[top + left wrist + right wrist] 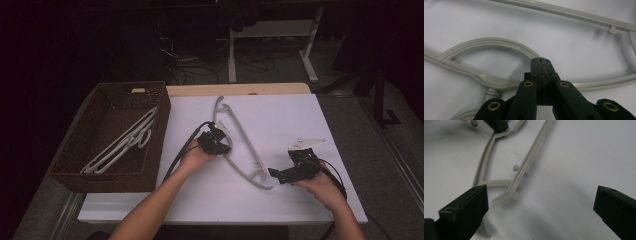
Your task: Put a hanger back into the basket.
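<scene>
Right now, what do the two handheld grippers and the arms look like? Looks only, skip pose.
Both are black. The left gripper has linkage arms with brass-coloured pivot rings and a black cable trailing back along the forearm. The right gripper has blocky, squared jaws, a pale three-cornered plate on top and a looping black cable. The forearms are bare, with no sleeves in view.

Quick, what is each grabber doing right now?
Left gripper: shut on the grey hanger.
Right gripper: open, holding nothing.
</scene>
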A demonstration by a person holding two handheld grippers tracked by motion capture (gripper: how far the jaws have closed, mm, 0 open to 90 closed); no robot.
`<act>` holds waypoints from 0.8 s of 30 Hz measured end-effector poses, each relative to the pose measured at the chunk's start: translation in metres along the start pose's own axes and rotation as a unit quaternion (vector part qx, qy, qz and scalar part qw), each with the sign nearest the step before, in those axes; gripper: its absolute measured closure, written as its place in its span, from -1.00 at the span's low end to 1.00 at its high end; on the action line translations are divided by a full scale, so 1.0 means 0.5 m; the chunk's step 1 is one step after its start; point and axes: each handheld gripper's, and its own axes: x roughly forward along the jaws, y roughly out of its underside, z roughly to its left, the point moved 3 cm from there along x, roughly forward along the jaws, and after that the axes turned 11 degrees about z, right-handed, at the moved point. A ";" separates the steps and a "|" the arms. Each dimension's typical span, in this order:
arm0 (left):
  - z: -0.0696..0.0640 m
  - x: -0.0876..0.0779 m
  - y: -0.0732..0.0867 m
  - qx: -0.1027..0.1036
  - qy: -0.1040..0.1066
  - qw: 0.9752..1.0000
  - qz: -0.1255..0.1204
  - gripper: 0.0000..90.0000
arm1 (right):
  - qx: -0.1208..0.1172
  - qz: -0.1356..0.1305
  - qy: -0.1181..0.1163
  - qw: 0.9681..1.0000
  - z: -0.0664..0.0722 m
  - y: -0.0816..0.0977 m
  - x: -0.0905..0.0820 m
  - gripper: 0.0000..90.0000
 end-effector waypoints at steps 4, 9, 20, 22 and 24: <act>-0.042 -0.005 0.016 0.014 0.018 1.000 0.004 1.00 | -0.001 0.002 0.000 1.000 0.001 -0.001 0.001 -1.00; -0.052 -0.014 0.021 0.021 0.023 1.000 -0.001 0.90 | 0.003 0.011 0.003 1.000 0.007 -0.010 0.003 -1.00; -0.021 -0.102 0.088 -0.011 0.031 0.998 -0.061 0.13 | 0.005 0.056 0.001 0.998 0.040 -0.090 0.049 -0.43; -0.016 -0.106 0.101 -0.020 0.030 0.997 -0.061 0.05 | 0.000 0.070 -0.005 0.997 0.051 -0.109 0.072 -0.29; -0.014 -0.111 0.112 -0.024 0.031 0.997 -0.065 -0.02 | -0.002 0.082 0.001 0.997 0.056 -0.126 0.090 -0.20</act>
